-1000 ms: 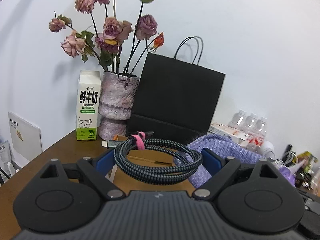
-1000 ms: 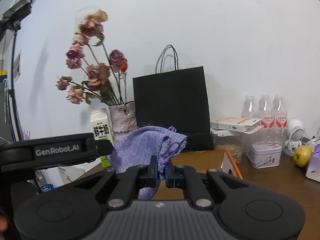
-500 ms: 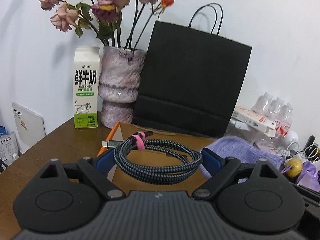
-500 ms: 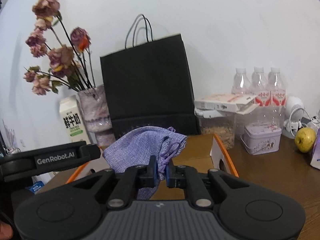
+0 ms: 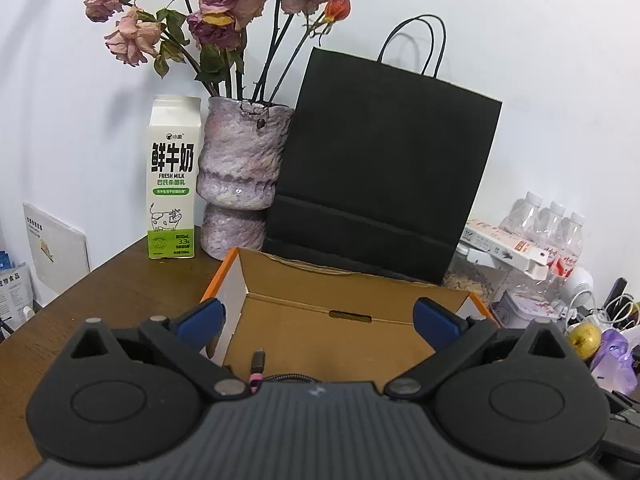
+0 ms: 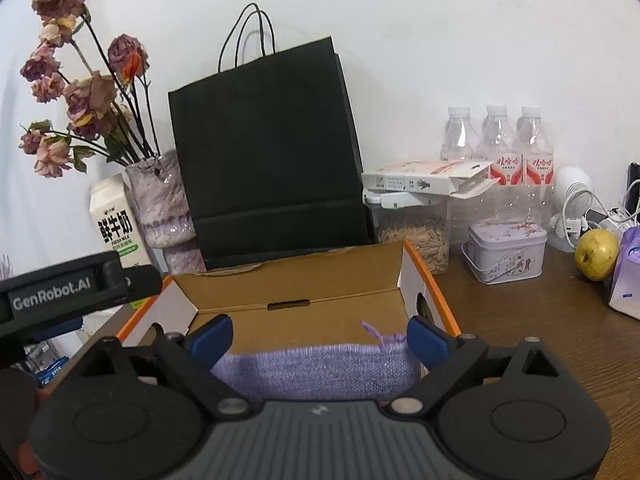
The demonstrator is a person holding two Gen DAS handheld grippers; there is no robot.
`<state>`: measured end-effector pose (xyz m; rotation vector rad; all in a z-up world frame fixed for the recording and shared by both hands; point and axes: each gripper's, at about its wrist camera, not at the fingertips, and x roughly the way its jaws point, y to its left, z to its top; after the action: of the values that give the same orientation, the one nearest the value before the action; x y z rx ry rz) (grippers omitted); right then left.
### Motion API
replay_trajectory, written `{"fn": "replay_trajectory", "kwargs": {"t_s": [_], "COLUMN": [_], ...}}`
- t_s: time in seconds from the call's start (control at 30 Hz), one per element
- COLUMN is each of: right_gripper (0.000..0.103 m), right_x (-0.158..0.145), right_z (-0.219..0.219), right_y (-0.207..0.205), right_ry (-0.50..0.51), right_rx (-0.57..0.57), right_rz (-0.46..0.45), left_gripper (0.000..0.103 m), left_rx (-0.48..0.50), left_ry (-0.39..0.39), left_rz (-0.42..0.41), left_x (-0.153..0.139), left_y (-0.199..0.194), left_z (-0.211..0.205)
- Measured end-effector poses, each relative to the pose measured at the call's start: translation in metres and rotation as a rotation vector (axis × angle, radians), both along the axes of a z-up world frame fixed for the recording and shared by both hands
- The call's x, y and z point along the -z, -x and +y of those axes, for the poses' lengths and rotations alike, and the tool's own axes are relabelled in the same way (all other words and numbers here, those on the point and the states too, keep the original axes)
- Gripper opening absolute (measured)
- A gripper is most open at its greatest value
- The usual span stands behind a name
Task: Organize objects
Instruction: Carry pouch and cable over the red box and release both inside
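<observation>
An open cardboard box (image 5: pixel 344 280) with orange edges sits on the brown table; it also shows in the right wrist view (image 6: pixel 296 280). My left gripper (image 5: pixel 318 316) is open above the box's near side. The braided cable (image 5: pixel 260 364) with a pink tie lies in the box below it, mostly hidden by the gripper body. My right gripper (image 6: pixel 320 338) is open over the box. The purple knitted pouch (image 6: pixel 316 368) lies in the box just below the right fingers, partly hidden.
Behind the box stand a black paper bag (image 5: pixel 380 168), a vase of dried roses (image 5: pixel 240 176) and a milk carton (image 5: pixel 172 184). To the right are water bottles (image 6: pixel 496 148), a seed jar (image 6: pixel 416 236), a tin (image 6: pixel 506 252) and a yellow-green fruit (image 6: pixel 598 254).
Both grippers came down over the box and opened. The left let go of the cable and the right let go of the purple pouch; both now lie in the box.
</observation>
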<state>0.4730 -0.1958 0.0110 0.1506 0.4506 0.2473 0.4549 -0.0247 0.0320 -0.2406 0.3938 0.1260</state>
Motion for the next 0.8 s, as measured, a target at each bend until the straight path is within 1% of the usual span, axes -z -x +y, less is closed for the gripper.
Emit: {"fn": "replay_trajectory", "kwargs": {"t_s": [0.13,0.23,0.4,0.57,0.8], "right_gripper": [0.095,0.103,0.103,0.103,0.103], "right_x": [-0.010,-0.021,-0.036,-0.045,-0.052], "right_z": [-0.003,-0.005,-0.009,-0.011,-0.008], "right_y": [0.011,0.022,0.047,0.075,0.116], "right_ry": [-0.012,-0.029,-0.022,0.001,0.038], "right_rx": [-0.004,-0.021,-0.031,-0.049,-0.073], "right_rz": [-0.031,-0.062,-0.117,-0.154,-0.199], "left_gripper": [0.103,0.103,0.103,0.103,0.103], "left_rx": [0.018,0.042,0.064,0.070,0.104], "left_ry": [0.012,0.020,0.032,0.031,-0.009], "left_rz": [-0.030,-0.055,-0.091,-0.115,-0.154], "left_x": [-0.009,-0.017,-0.029,-0.037,-0.044], "left_y": [0.013,0.025,0.051,0.076,0.114], "left_z": [0.000,0.000,0.004,0.011,0.008]}}
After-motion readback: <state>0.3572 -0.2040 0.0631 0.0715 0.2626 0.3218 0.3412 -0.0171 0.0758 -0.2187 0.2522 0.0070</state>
